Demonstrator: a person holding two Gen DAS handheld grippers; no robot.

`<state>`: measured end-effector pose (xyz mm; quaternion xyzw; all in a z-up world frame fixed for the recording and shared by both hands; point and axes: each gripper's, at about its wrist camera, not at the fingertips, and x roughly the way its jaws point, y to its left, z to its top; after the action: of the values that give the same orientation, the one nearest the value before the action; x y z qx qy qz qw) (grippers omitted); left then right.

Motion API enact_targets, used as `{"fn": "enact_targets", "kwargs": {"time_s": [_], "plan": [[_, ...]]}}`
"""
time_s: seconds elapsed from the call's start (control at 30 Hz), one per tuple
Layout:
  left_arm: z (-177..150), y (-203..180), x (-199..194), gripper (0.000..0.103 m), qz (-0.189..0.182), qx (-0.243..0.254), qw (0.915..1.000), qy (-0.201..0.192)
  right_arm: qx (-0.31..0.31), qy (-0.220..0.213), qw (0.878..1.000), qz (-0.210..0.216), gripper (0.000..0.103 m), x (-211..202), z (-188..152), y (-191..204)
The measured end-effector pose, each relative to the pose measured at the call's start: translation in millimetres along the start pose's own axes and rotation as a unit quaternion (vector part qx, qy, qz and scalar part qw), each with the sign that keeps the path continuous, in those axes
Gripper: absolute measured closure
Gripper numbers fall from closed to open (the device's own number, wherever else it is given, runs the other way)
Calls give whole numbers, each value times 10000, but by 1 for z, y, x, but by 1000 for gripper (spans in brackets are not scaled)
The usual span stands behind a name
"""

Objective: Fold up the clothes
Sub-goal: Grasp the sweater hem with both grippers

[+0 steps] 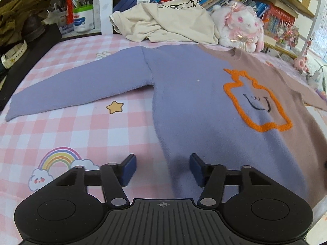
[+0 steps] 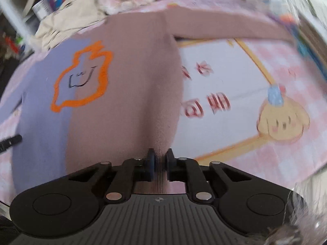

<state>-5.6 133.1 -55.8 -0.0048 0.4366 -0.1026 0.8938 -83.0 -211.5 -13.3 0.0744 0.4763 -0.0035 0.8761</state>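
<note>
A sweater (image 1: 184, 85), purple on one half and brown on the other with an orange outlined face, lies flat on the pink checked bed sheet (image 1: 81, 130), both sleeves spread out. My left gripper (image 1: 162, 169) is open and empty, hovering over the purple hem corner. In the right wrist view the sweater (image 2: 126, 85) shows its brown half, and my right gripper (image 2: 159, 163) is shut on the brown hem, which is pinched into a ridge between the blue pads (image 2: 151, 161). That view is blurred.
A cream garment (image 1: 169, 22) is heaped at the bed's far edge beside a white and pink plush rabbit (image 1: 239, 26). Bookshelves stand behind. A dark bag (image 1: 26, 47) lies at the left. The sheet (image 2: 245, 94) has a printed dog panel on the right.
</note>
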Motion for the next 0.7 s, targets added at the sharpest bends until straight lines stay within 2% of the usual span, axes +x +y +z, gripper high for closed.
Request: {"fn": "enact_targets", "kwargs": {"time_s": [0.07, 0.13, 0.2, 0.23, 0.27, 0.3, 0.33, 0.4, 0.47, 0.53, 0.6, 0.63, 0.67, 0.7], "plan": [[1, 2, -1, 58, 24, 4, 10000, 23, -951, -416, 9945, 117, 93, -21, 0, 26], [0, 1, -1, 59, 30, 32, 10000, 30, -1210, -126, 9922, -256, 92, -14, -3, 29], [0, 0, -2, 59, 53, 77, 10000, 31, -969, 252, 9940, -436, 88, 1, -7, 15], [-1, -1, -2, 59, 60, 94, 9999, 31, -815, 442, 9944, -508, 79, 8, -9, 7], [-2, -1, -2, 59, 58, 97, 9999, 31, -636, 382, 9962, -446, 74, 7, -9, 1], [-2, -1, -3, 59, 56, 101, 9999, 30, -448, 230, 9982, -334, 64, 3, -8, -4], [-2, -2, -3, 59, 56, 100, 9999, 30, -260, 77, 9994, -222, 61, -1, -6, -10], [-1, -3, -2, 59, 69, 100, 9999, 30, -119, -125, 9996, -233, 62, -3, 0, -13], [0, -4, 0, 59, 103, 77, 9999, -1, 9, -90, 9996, -271, 65, 5, 4, -17], [1, -7, 2, 59, 132, 55, 9999, -37, 155, 131, 9994, -270, 76, 17, 5, -21], [3, -11, 4, 73, 133, 37, 9999, -68, 219, 233, 9993, -179, 84, 24, 2, -24], [4, -11, 4, 90, 68, 4, 9999, -79, 229, 218, 9994, -129, 90, 25, 0, -23], [4, -10, 4, 97, -11, -48, 10000, -65, 223, 204, 9995, -94, 90, 26, -1, -22], [4, -9, 3, 98, -45, -90, 9999, -56, 188, 196, 9996, -95, 90, 27, 0, -20]]}}
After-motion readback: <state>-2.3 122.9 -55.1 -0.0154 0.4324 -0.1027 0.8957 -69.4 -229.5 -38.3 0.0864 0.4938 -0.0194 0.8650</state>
